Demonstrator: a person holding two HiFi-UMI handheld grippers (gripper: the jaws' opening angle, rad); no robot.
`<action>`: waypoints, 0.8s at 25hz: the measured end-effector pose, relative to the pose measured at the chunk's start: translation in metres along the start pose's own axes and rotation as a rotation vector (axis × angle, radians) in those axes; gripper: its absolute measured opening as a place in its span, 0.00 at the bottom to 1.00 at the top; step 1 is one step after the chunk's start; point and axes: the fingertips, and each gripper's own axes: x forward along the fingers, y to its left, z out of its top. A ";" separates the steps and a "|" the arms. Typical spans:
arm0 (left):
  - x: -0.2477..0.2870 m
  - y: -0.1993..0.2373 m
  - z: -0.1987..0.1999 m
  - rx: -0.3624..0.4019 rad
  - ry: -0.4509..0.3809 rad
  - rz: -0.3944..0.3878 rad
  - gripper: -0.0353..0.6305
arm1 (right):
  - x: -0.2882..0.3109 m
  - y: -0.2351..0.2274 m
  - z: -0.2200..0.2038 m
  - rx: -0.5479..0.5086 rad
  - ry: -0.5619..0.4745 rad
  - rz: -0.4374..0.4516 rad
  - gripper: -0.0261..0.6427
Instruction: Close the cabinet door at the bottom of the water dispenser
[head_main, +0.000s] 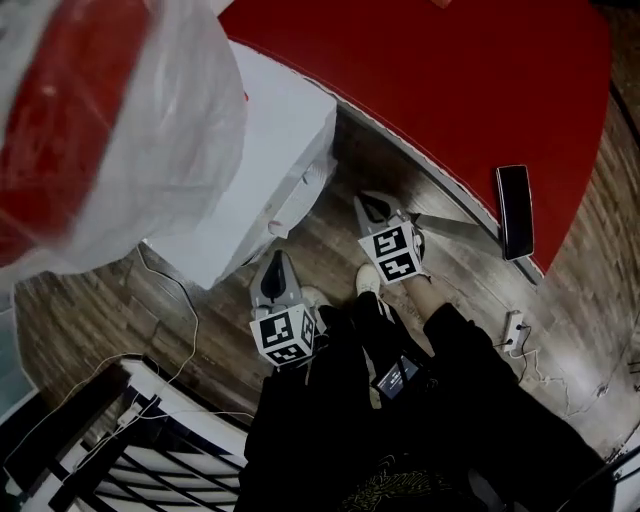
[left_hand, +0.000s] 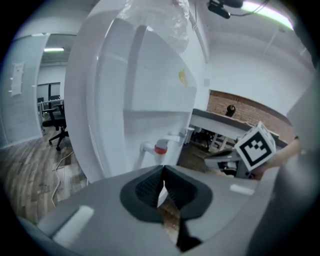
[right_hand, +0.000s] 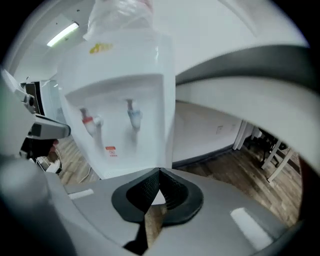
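Both pairs of jaws are clenched on nothing: the left gripper (head_main: 277, 262) sits close before the water dispenser (head_main: 270, 130), the right gripper (head_main: 373, 207) beside its front corner. The likely risk is a cabinet door left ajar, since no view shows it; a careless swing could also knock the red tap (left_hand: 160, 148). By the task's wording the door lies low on the dispenser, beneath both grippers.

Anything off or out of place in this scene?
Nothing spilled or broken. A loose white cable trails across the floor beside the water dispenser, and a flat black device sits right at the red surface's edge. The cabinet door isn't visible.
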 end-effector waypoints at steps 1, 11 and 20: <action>-0.007 -0.002 0.008 -0.004 -0.008 0.002 0.06 | -0.016 0.004 0.014 -0.003 -0.028 -0.001 0.04; -0.110 0.014 0.110 -0.058 -0.145 0.120 0.06 | -0.169 0.042 0.160 -0.018 -0.307 -0.013 0.04; -0.180 0.024 0.231 0.011 -0.368 0.179 0.06 | -0.259 0.062 0.278 -0.002 -0.554 -0.009 0.03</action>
